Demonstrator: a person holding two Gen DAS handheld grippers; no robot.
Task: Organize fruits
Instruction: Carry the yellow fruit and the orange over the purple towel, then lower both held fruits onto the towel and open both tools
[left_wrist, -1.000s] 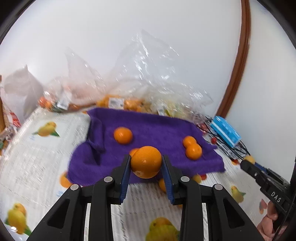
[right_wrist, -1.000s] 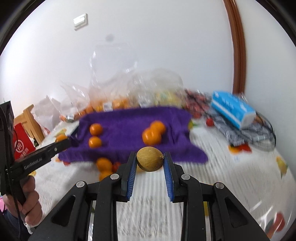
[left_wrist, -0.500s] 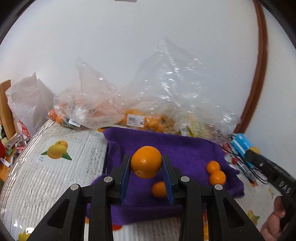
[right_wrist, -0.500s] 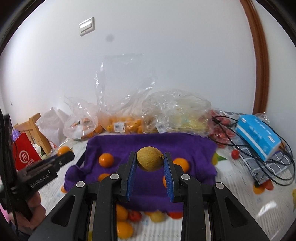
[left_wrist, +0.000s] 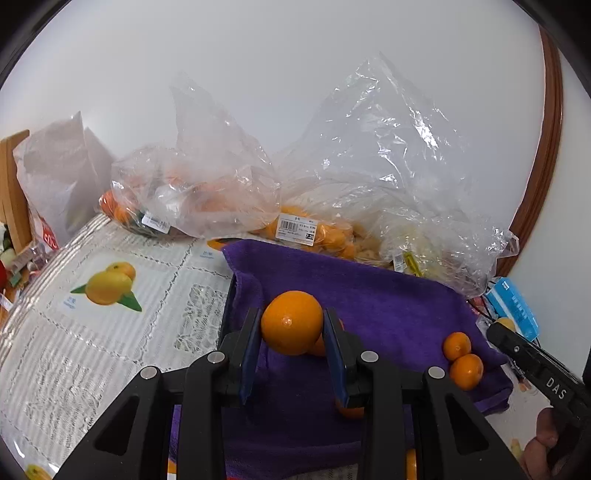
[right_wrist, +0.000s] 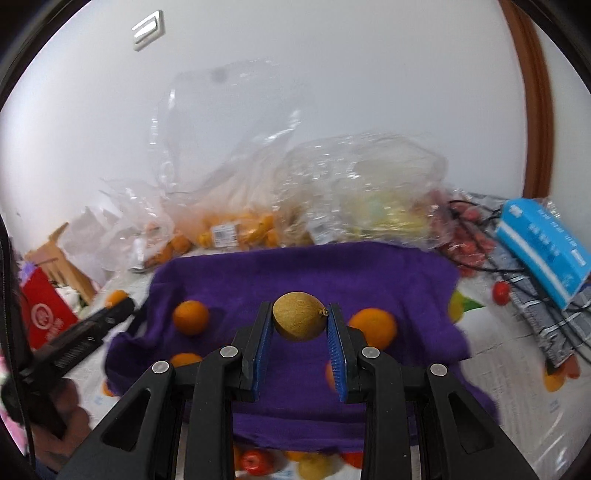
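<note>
On the left, the left gripper (left_wrist: 291, 325) is clamped on an orange (left_wrist: 291, 322), its blue pads pressing the fruit's two sides and holding it in the air above the left part of the purple towel (left_wrist: 388, 306). That towel lies on a fruit-printed tablecloth (left_wrist: 110, 295), with clear plastic bags of fruit (left_wrist: 295, 206) heaped against the wall behind it. Farther right on the cloth, a pair of small oranges (left_wrist: 461, 358) sit touching each other near the towel's right edge. On the right side, the right gripper (right_wrist: 300, 322) is likewise closed down, on a dull yellow-brown round fruit (right_wrist: 300, 321) with a small stem nub; I cannot say which kind it is. It hangs over the middle of the towel, between one orange (right_wrist: 191, 316) to its left and a larger one (right_wrist: 373, 328) just behind its right finger. Beyond the towel's right edge lie a blue packet (right_wrist: 539, 247) and some black cables (right_wrist: 480, 225). The step in hand looks like carrying, with both fruits over the towel and neither set down. The next move probably calls for lowering each fruit onto a bare patch beside its own kind, then easing the jaws apart slowly, since round fruit may roll on the rumpled cloth.
</note>
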